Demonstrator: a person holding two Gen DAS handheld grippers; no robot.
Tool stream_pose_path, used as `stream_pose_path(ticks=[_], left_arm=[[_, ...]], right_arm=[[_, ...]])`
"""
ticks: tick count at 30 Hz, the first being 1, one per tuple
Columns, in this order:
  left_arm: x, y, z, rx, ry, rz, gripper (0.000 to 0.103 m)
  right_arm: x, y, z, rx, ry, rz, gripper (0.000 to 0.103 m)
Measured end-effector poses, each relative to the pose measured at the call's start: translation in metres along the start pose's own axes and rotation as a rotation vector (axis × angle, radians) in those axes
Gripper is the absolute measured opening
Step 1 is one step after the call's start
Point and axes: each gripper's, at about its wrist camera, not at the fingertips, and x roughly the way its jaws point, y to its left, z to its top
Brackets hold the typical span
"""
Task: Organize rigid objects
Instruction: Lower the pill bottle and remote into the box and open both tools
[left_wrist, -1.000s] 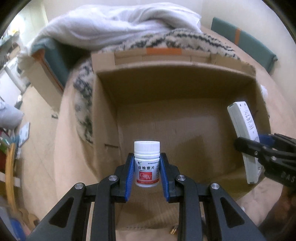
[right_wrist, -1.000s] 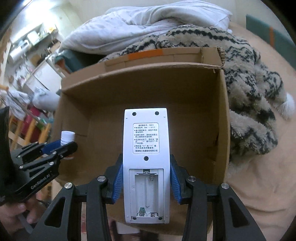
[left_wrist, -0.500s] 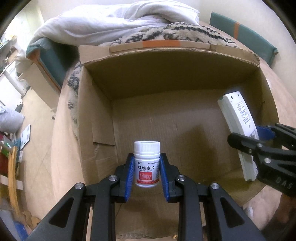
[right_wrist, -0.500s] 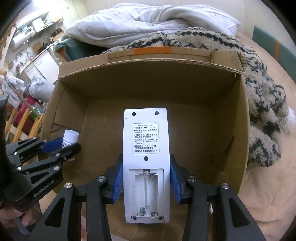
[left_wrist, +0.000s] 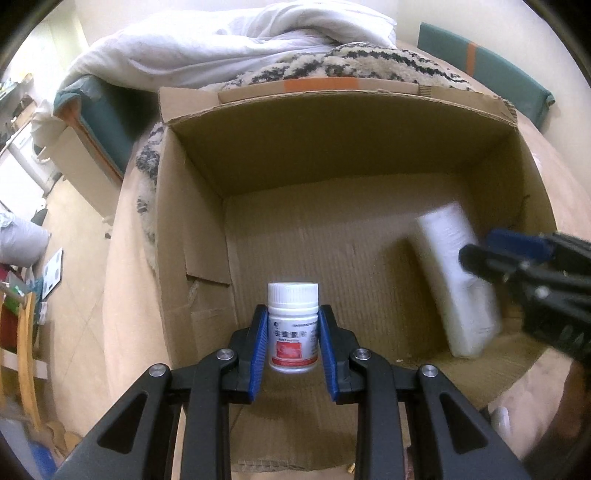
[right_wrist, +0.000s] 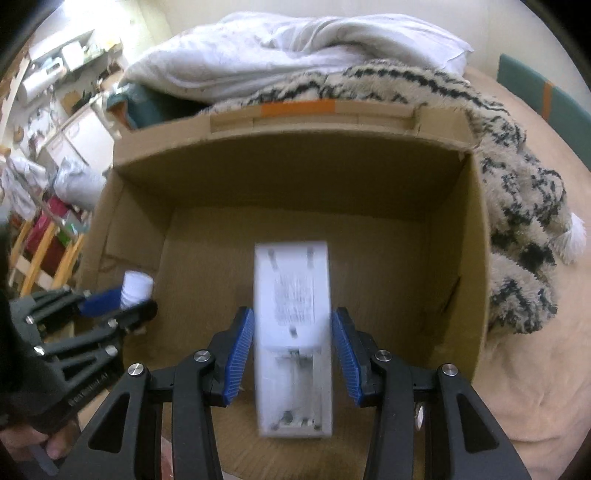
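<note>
The cardboard box (left_wrist: 192, 236) sits open on the bed, stiff-walled and light by the look of it, its floor bare. The white remote (right_wrist: 291, 332), a rigid, smooth plastic slab best taken across its long flat edges, shows blurred between the jaws of the right gripper (right_wrist: 291, 354), which have just been opening; its pads stand clear, so it looks released, over the box floor at about four o'clock. The small pill bottle (left_wrist: 293, 332), hard, light and slick, is pinched at its labelled waist by the left gripper (left_wrist: 291, 354), low at six o'clock.
</note>
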Motion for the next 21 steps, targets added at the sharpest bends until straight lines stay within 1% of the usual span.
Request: stream_pose_path(ticks=[1,2,3,4,5,6,7,9,11,13,16,21], left_arm=[[0.000,-0.002,0.000,0.012,0.002,0.001,0.026],[0.000,-0.003,-0.001,0.023,0.007,-0.006,0.031],[0.000,-0.004,-0.002,0.027,0.010,-0.016,0.040],[-0.001,-0.005,-0.003,0.029,0.007,-0.026,0.046],[-0.003,-0.006,-0.003,0.029,0.000,-0.029,0.060],[-0.006,-0.007,-0.004,0.027,-0.010,-0.027,0.067],[-0.008,-0.007,-0.004,0.024,-0.024,-0.029,0.067],[-0.014,-0.007,-0.003,0.017,-0.045,-0.029,0.067],[-0.017,-0.005,-0.004,0.008,-0.051,-0.022,0.068],[-0.020,-0.001,-0.004,-0.004,-0.053,-0.016,0.068],[-0.025,0.004,-0.005,-0.023,-0.056,-0.036,0.068],[-0.038,0.008,-0.010,-0.039,-0.080,-0.022,0.068]], right_arm=[[-0.002,-0.001,0.001,0.013,-0.004,0.016,0.065],[-0.004,-0.002,0.002,0.023,-0.009,0.027,0.069],[-0.005,-0.003,0.002,0.029,-0.012,0.039,0.070],[-0.005,-0.004,0.003,0.032,-0.011,0.044,0.070],[-0.005,-0.005,0.004,0.035,-0.008,0.046,0.074],[-0.005,-0.006,0.004,0.041,-0.008,0.052,0.074],[-0.006,-0.006,0.005,0.046,-0.009,0.057,0.074],[-0.008,-0.006,0.005,0.054,-0.014,0.065,0.080],[-0.011,-0.007,0.004,0.059,-0.026,0.068,0.088],[-0.014,-0.006,0.004,0.056,-0.037,0.069,0.091],[-0.016,-0.005,0.003,0.052,-0.041,0.066,0.092],[-0.028,-0.005,0.001,0.055,-0.058,0.069,0.092]])
